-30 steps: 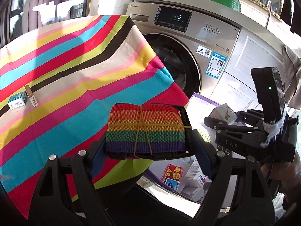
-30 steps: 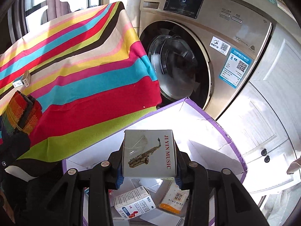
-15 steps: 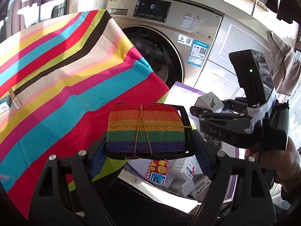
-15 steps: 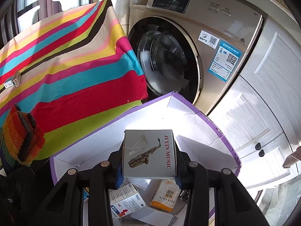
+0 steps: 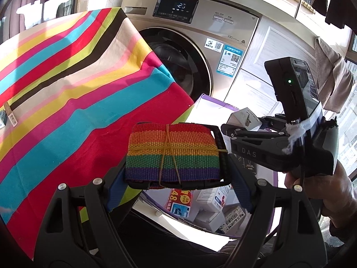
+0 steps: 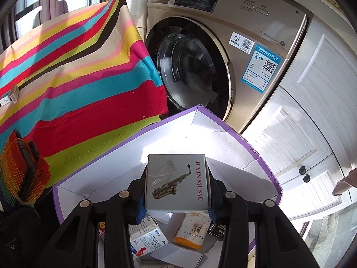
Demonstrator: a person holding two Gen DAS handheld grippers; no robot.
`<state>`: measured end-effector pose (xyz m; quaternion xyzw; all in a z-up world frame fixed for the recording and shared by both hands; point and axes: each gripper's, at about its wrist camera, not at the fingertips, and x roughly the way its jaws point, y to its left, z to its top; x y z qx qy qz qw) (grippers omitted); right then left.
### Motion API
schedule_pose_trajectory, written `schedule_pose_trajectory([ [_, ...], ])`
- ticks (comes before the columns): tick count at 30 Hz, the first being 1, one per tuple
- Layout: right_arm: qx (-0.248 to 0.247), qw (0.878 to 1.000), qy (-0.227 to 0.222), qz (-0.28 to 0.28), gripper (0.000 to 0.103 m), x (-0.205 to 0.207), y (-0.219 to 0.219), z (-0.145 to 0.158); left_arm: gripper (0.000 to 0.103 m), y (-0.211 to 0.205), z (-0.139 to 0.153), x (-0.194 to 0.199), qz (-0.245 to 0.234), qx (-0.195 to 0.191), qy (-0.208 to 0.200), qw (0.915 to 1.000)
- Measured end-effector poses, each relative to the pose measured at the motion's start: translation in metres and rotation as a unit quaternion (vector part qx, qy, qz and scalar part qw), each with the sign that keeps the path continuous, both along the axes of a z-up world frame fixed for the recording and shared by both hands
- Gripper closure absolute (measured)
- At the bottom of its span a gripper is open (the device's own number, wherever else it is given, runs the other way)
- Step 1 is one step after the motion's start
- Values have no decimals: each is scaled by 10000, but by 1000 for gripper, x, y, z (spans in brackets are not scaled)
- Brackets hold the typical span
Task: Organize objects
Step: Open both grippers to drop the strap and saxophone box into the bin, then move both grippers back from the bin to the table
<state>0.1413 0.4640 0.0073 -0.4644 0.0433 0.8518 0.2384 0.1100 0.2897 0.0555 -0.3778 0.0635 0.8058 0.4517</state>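
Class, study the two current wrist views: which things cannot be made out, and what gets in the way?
- Left wrist view: the packets in the purple-edged box are partly hidden by the rainbow strap bundle and the right gripper.
- Right wrist view: the saxophone box covers much of what lies beneath it; print on the orange packet is too small to read.
- Both views: the small boxes on the striped cloth are cut off by the left edge.

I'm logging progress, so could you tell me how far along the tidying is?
Done: several small cartons already lie in the purple-edged box. In hand: right claw grips the saxophone box above it; left claw grips the rainbow strap. Left: two small items on the striped cloth.
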Motion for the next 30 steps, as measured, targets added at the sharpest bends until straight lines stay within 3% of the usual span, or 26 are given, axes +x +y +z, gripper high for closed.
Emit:
schedule_pose_trajectory([
  [8, -46, 10000, -39, -16, 49, 0, 1, -2, 19, 3, -3, 1, -129, 2, -77, 9999],
  [12, -107, 9999, -28, -40, 26, -1, 3, -2, 19, 4, -3, 1, -181, 32, -134, 9997],
  [18, -149, 9999, -5, -71, 25, 1, 2, -1, 18, -2, -2, -4, -37, 110, -113, 9999],
  [25, -437, 9989, 142, 128, 25, -10, -7, 1, 18, -37, 5, -26, 645, 353, -57, 9973],
  [30, -472, 9974, 198, 514, 25, -30, -34, 5, 18, -87, 9, -58, 1496, 467, -37, 9876],
])
